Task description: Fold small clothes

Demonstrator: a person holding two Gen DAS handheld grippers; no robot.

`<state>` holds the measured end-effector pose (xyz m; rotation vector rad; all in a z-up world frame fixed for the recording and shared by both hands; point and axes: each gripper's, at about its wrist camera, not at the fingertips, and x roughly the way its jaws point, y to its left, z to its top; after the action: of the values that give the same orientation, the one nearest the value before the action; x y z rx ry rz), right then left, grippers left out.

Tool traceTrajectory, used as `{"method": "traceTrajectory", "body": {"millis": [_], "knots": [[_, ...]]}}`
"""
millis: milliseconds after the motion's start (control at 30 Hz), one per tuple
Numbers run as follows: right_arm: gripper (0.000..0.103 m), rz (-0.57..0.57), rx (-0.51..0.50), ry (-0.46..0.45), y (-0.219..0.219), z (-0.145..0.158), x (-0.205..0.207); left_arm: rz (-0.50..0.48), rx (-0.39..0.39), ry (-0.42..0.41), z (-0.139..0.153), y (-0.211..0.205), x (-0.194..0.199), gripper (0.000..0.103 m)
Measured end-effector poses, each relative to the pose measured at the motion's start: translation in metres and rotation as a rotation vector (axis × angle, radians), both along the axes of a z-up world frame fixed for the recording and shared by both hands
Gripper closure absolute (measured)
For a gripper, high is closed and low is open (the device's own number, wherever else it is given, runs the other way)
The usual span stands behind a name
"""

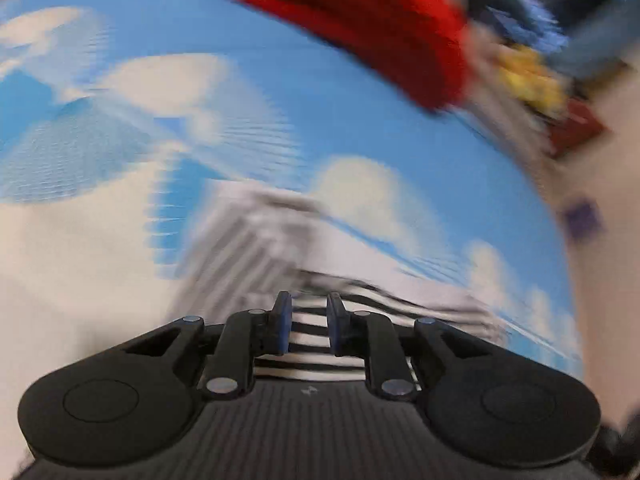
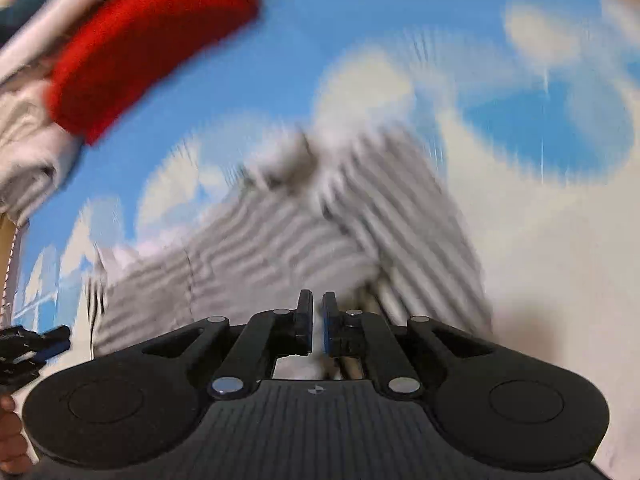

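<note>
**Striped shirt in both claws, mid-fold**

Striped cloth is filling the gap of the left claw point(image 1: 308, 322), sharp black and white bands running between its two blue-padded fingers point(image 1: 282, 326), which are sitting narrowly apart and appearing to pinch the fabric. Over on the right, the right claw point(image 2: 317, 326) is showing its fingers drawn almost together, with pale cloth behind the slit; whether it is truly gripping is something I cannot tell from this view.

Most of the striped shirt point(image 2: 304, 232) is spreading out ahead of both claws across the blue and white cloud-print sheet point(image 1: 280, 100), heavily smeared by motion. Beyond it, a red folded garment point(image 1: 360, 24) is lying near the sheet's far edge beside a rumpled grey-white piece point(image 2: 28, 136).

Judging from the blur, the risk is speed: a thin pinch on soft knit could be slipping out, letting one corner drop and the fold go crooked. Uneven pull between the two sides would likely be twisting the hem, and a wide sweep could be nudging the red stack.

Both claws are pointing forward and low over the sheet, roughly level, with the left claw's tip showing at the left edge of the right view, so the two are working side by side
</note>
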<state>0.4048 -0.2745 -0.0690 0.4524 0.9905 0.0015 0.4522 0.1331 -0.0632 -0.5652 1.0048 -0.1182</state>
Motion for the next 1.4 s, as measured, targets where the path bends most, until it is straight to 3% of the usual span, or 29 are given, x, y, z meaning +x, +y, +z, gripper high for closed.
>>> {"method": "traceTrajectory", "body": {"millis": [67, 133, 200, 233, 300, 367, 433, 467, 500, 567, 600, 633, 667, 733, 767, 867, 1000, 1100, 1167, 1300, 1400], "knots": [[0.095, 0.062, 0.038, -0.093, 0.004, 0.007, 0.003, -0.091, 0.014, 0.015, -0.01, -0.022, 0.001, 0.084], [0.083, 0.146, 0.074, -0.093, 0.012, -0.002, 0.012, -0.155, 0.128, 0.093, -0.033, -0.042, 0.004, 0.081], [0.078, 0.193, 0.089, 0.019, 0.015, -0.031, 0.023, -0.159, 0.247, 0.257, -0.066, -0.045, 0.003, 0.081], [0.078, 0.174, 0.058, 0.098, 0.014, -0.048, 0.028, -0.148, 0.28, 0.285, -0.072, -0.044, 0.002, 0.082], [0.083, 0.095, 0.004, 0.204, 0.002, -0.072, 0.029, -0.13, 0.287, 0.249, -0.061, -0.043, 0.001, 0.082], [0.082, 0.07, 0.047, 0.19, -0.007, -0.069, 0.029, -0.146, 0.246, 0.141, -0.037, -0.045, -0.004, 0.078], [0.079, 0.12, 0.021, 0.094, -0.004, -0.055, 0.022, -0.2, 0.179, 0.039, -0.022, -0.053, -0.011, 0.06], [0.079, 0.154, 0.02, 0.041, 0.0, -0.048, 0.019, -0.234, 0.154, 0.019, -0.019, -0.058, -0.015, 0.051], [0.079, 0.185, 0.04, 0.021, 0.001, -0.046, 0.016, -0.284, 0.139, 0.027, -0.023, -0.067, -0.017, 0.049], [0.073, 0.27, 0.119, 0.053, 0.005, -0.053, 0.018, -0.38, 0.194, 0.09, -0.042, -0.09, -0.02, 0.049], [0.072, 0.321, 0.141, 0.104, 0.009, -0.063, 0.018, -0.426, 0.274, 0.144, -0.056, -0.1, -0.023, 0.049], [0.08, 0.351, 0.101, 0.166, 0.012, -0.074, 0.016, -0.468, 0.371, 0.191, -0.069, -0.108, -0.029, 0.05], [0.084, 0.354, 0.058, 0.177, 0.011, -0.08, 0.011, -0.507, 0.433, 0.17, -0.072, -0.113, -0.035, 0.05], [0.082, 0.322, 0.038, 0.16, 0.003, -0.071, 0.006, -0.546, 0.497, 0.095, -0.053, -0.119, -0.05, 0.05], [0.08, 0.298, 0.019, 0.145, -0.003, -0.061, 0.003, -0.548, 0.492, 0.033, -0.037, -0.117, -0.059, 0.049], [0.078, 0.277, -0.028, -0.017, -0.024, -0.015, -0.019, -0.541, 0.452, -0.161, 0.007, -0.101, -0.087, 0.044], [0.075, 0.201, -0.078, -0.234, -0.061, 0.044, -0.055, -0.495, 0.431, -0.331, 0.046, -0.081, -0.119, 0.035], [0.073, 0.141, -0.081, -0.324, -0.086, 0.068, -0.089, -0.429, 0.399, -0.423, 0.073, -0.069, -0.145, 0.025], [0.072, 0.117, -0.069, -0.353, -0.095, 0.076, -0.112, -0.393, 0.392, -0.47, 0.088, -0.065, -0.168, 0.023], [0.072, 0.076, -0.077, -0.378, -0.104, 0.078, -0.16, -0.35, 0.422, -0.515, 0.104, -0.055, -0.214, 0.02], [0.072, 0.067, -0.103, -0.384, -0.093, 0.075, -0.19, -0.339, 0.489, -0.525, 0.108, -0.052, -0.254, 0.019]]}}
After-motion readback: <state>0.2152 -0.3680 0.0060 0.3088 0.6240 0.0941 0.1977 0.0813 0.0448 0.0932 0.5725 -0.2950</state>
